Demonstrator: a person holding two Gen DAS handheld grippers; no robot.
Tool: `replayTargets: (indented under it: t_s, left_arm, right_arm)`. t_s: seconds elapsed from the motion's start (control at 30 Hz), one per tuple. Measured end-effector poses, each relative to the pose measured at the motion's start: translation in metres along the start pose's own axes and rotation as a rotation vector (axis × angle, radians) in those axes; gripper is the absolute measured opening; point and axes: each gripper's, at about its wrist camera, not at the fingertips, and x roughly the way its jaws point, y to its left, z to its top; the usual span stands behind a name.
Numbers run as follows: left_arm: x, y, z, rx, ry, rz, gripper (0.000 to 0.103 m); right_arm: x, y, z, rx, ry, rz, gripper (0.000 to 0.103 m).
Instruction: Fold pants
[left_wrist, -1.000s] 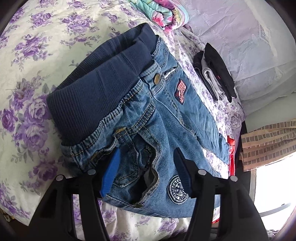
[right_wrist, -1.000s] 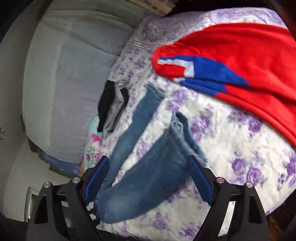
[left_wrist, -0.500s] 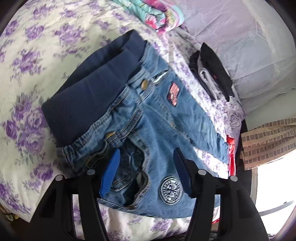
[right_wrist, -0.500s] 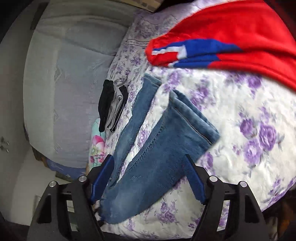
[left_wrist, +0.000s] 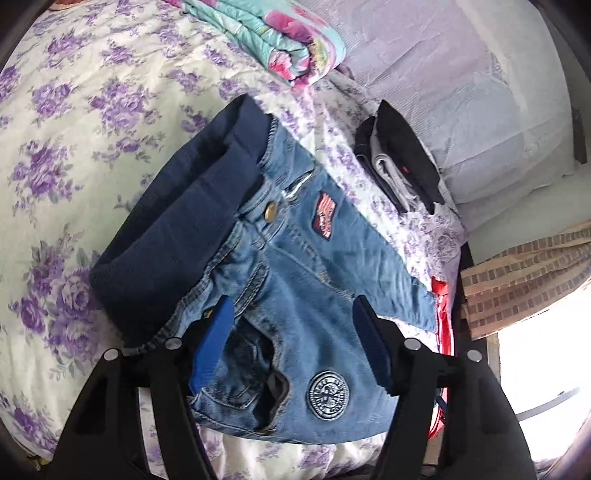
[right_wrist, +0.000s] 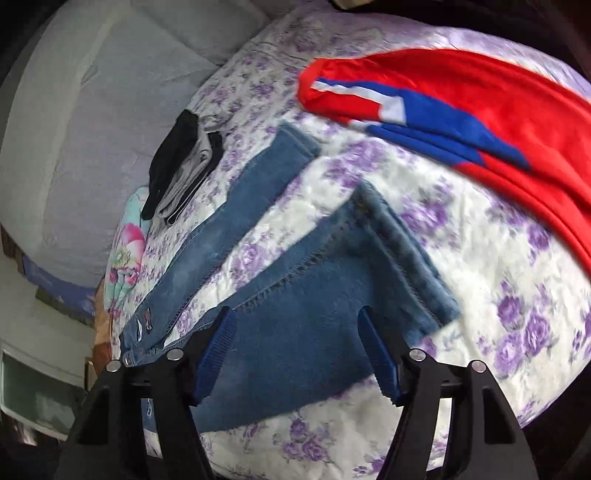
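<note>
Bed (left_wrist: 92, 110) wearing a cream sheet with purple flowers. Pale grey padded headboard (right_wrist: 74, 122) running along its far side. Striped tan curtain (left_wrist: 524, 280) hanging at bed's edge, bright daylight (left_wrist: 546, 358) pouring in below it. White wall (right_wrist: 40, 317) showing beyond the headboard.

In the left wrist view, the left claw (left_wrist: 295, 350) covers the jeans (left_wrist: 295, 280) at the near waistband corner, and the legs run out of sight beyond its right finger. The writing on the round patch (left_wrist: 329, 399) between the fingers is too small to read. In the right wrist view, the red garment (right_wrist: 517, 122) beyond the right claw (right_wrist: 299, 356) is cut by the frame's edge, and the near leg's hem is motion-blurred.
</note>
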Motion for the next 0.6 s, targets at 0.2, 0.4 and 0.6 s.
replayTargets:
  t_s: [0.2,0.4,0.6]
  left_arm:
    - [0.038,0.015,0.022,0.103,0.1,0.081,0.076]
    - [0.028,0.008,0.021,0.121,0.088,0.07,0.076]
    - [0.017,-0.011,0.053,0.016,-0.017,0.032,0.076]
  right_arm:
    - [0.054,0.02,-0.026,-0.037,0.102,-0.106,0.087]
    - [0.053,0.045,-0.009,-0.126,0.101,-0.127,0.096]
    - [0.06,0.083,0.065,-0.392,0.049,-0.05,0.096]
